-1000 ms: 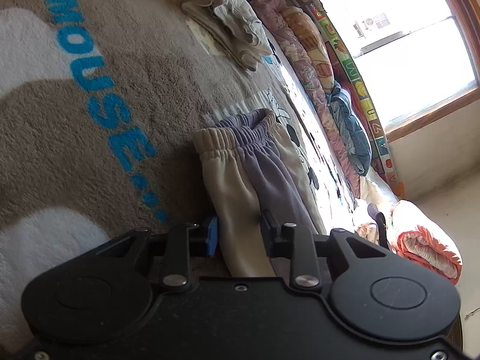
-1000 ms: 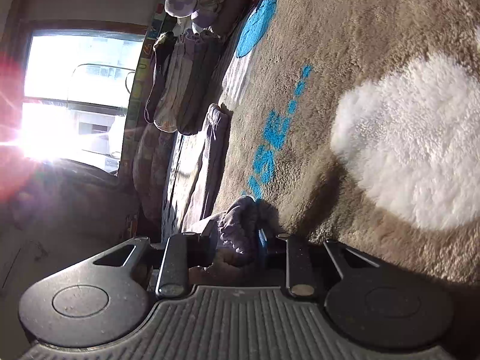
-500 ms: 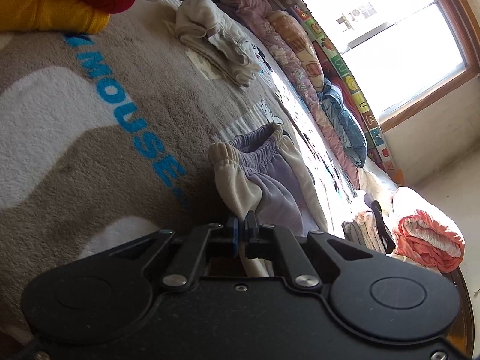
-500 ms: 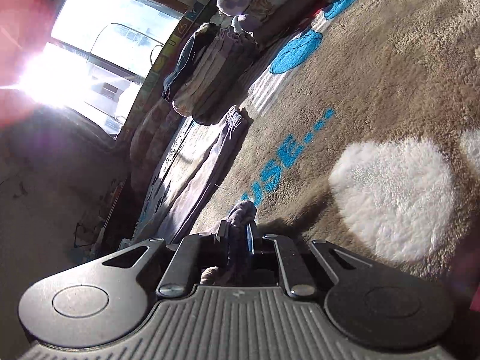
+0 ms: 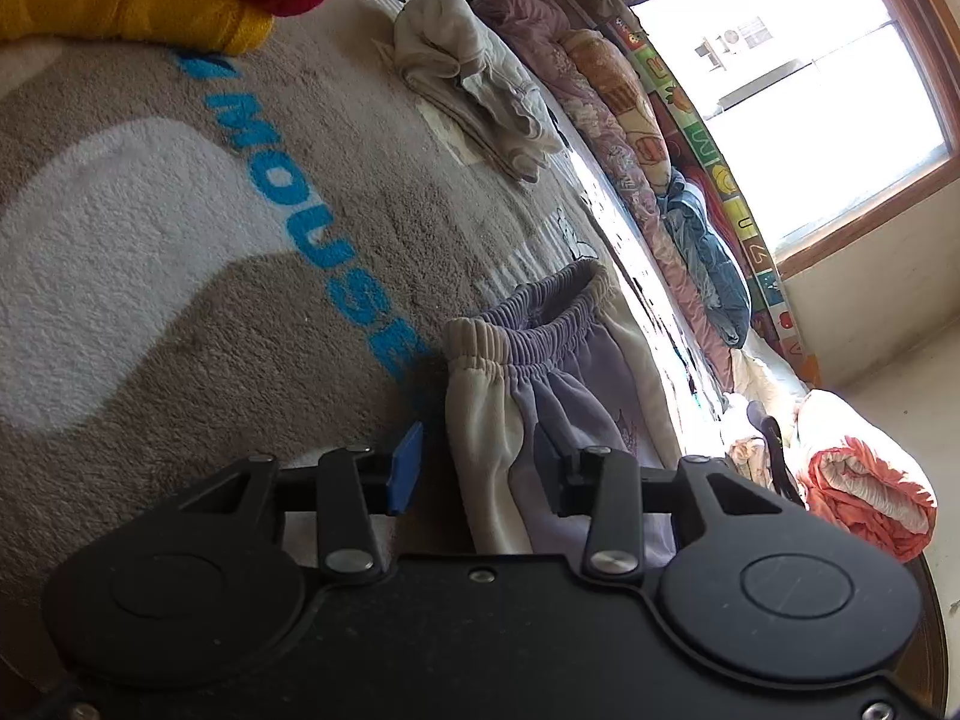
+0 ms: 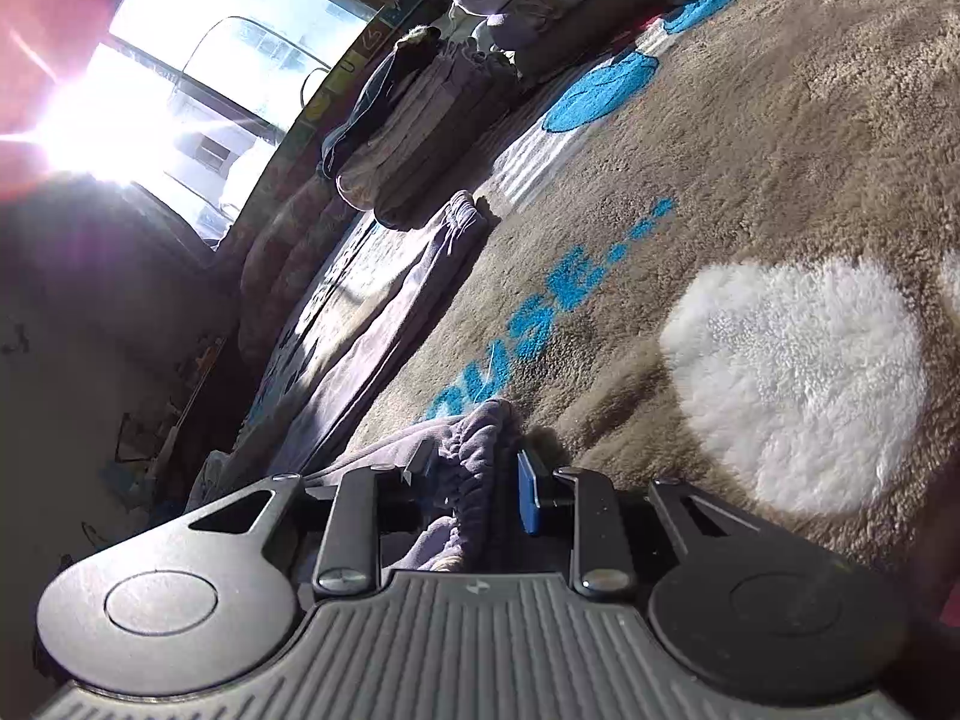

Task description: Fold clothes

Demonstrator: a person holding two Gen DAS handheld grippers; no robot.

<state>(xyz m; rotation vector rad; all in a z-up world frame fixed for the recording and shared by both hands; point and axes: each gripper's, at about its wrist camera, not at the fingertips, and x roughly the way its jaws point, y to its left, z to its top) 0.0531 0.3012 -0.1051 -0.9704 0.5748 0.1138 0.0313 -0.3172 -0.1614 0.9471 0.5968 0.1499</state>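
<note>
A pair of lilac and cream sweatpants [image 5: 540, 360] lies on a brown fleece blanket [image 5: 180, 360] with blue lettering. In the left wrist view its elastic waistband points away from me. My left gripper [image 5: 474, 462] is open, its fingers standing either side of the cream and lilac cloth just below the waistband. In the right wrist view the sweatpants [image 6: 384, 324] stretch away toward the window, folded lengthwise. My right gripper [image 6: 471, 477] is open, with a bunched lilac end of the pants lying between its fingers.
A folded cream garment pile [image 5: 474, 90] lies farther up the blanket. Rolled quilts [image 5: 660, 180] line the window side, and a pink-orange roll [image 5: 864, 480] sits at the right. Red and yellow plush [image 5: 120, 6] is at top left. A stack of folded clothes [image 6: 414, 120] stands beyond the pants.
Half a second ago both grippers were shut on the sweatpants. Now both have opened and let the cloth go, and it rests on the blanket.
</note>
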